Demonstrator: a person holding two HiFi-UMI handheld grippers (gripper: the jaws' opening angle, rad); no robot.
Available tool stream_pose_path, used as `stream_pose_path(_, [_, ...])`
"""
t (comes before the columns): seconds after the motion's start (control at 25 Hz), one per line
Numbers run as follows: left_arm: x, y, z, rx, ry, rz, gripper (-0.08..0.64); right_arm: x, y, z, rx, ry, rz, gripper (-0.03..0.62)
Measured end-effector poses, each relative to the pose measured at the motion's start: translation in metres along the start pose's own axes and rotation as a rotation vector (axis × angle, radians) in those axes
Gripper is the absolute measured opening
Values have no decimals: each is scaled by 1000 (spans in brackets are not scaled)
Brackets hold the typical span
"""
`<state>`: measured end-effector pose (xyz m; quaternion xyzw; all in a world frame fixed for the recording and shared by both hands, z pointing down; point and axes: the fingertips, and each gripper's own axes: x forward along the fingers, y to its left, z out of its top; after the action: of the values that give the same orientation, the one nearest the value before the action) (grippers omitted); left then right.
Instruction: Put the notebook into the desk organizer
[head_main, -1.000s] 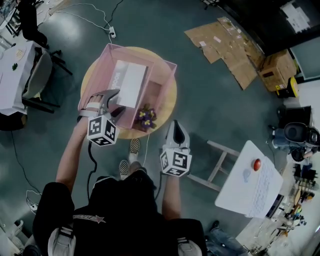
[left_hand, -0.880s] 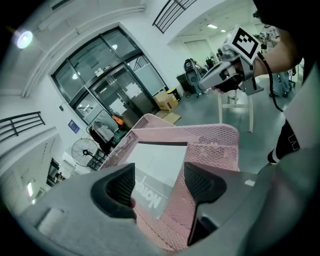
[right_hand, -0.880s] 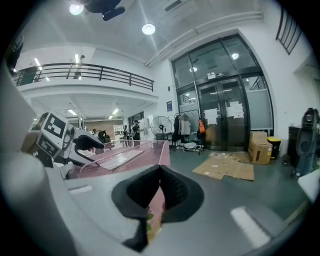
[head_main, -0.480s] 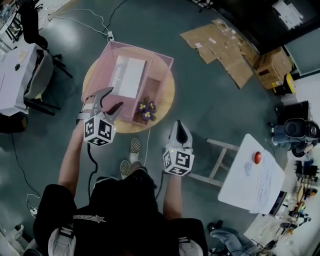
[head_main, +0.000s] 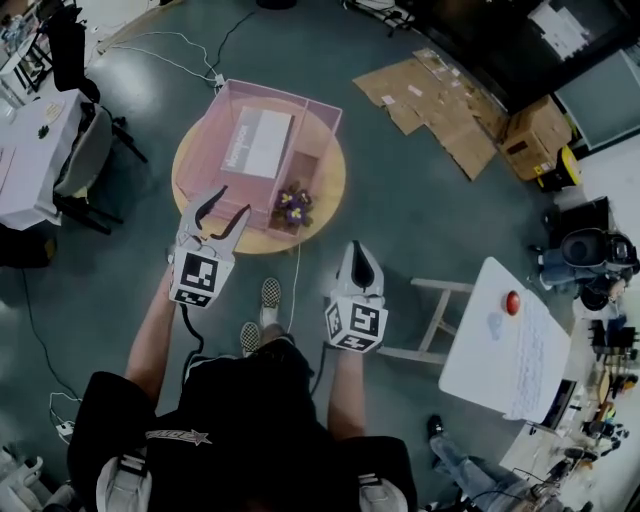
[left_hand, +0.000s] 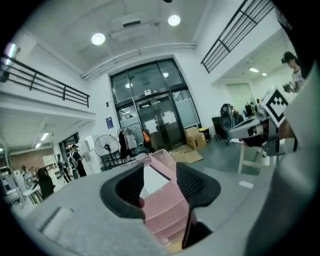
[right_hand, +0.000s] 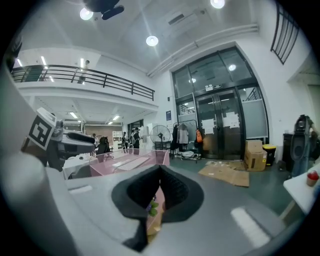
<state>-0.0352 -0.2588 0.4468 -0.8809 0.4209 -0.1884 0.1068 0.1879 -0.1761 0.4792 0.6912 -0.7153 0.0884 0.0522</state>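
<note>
The pink mesh desk organizer (head_main: 318, 112) stands on a round wooden table (head_main: 330, 195). The white notebook (head_main: 260, 142) lies inside its left compartment. My left gripper (head_main: 222, 210) hovers over the table's near edge, short of the organizer; its jaws are apart and closing, with nothing between them. In the left gripper view the organizer (left_hand: 165, 202) and the notebook (left_hand: 153, 180) show through the gap of that gripper (left_hand: 159, 186). My right gripper (head_main: 357, 254) hangs over the floor right of the table, shut and empty. Past its closed jaws (right_hand: 160, 172) the organizer (right_hand: 150, 157) shows at the left.
A small pot of purple flowers (head_main: 292, 207) stands on the table beside the organizer's near corner. Flattened cardboard (head_main: 440, 100) lies on the floor far right. A white table (head_main: 505, 350) and a wooden stool frame (head_main: 432, 330) stand right; a chair (head_main: 88, 150) stands left.
My left gripper has drawn back from the notebook's near edge toward the person, and its jaws have narrowed. The notebook stays in the organizer. The right gripper has hardly moved.
</note>
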Motion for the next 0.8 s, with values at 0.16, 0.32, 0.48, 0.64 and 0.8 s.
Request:
stream_pose_path(0.16, [-31,-18,4,-84,-45,19,181,-23,11,2,-6,-14,7,5])
stream_pose_path(0.32, [-60,-30,-3,-172,-54,37,144,-47,22,1,-15,-25,15,5])
stream_pose_path(0.48, [-83,-36,-13,-206,-45,70,101,-68,36,-2,-30,-27,29,5])
stream_pose_path(0.64, [-106,-47,-25,-234,-46,96,63,-88,49,-10,-48,-23,40,5])
stream_pose_path(0.8, [-126,-61,-32,-242,-37,93,40,-106,58,-14,-44,-25,43,5])
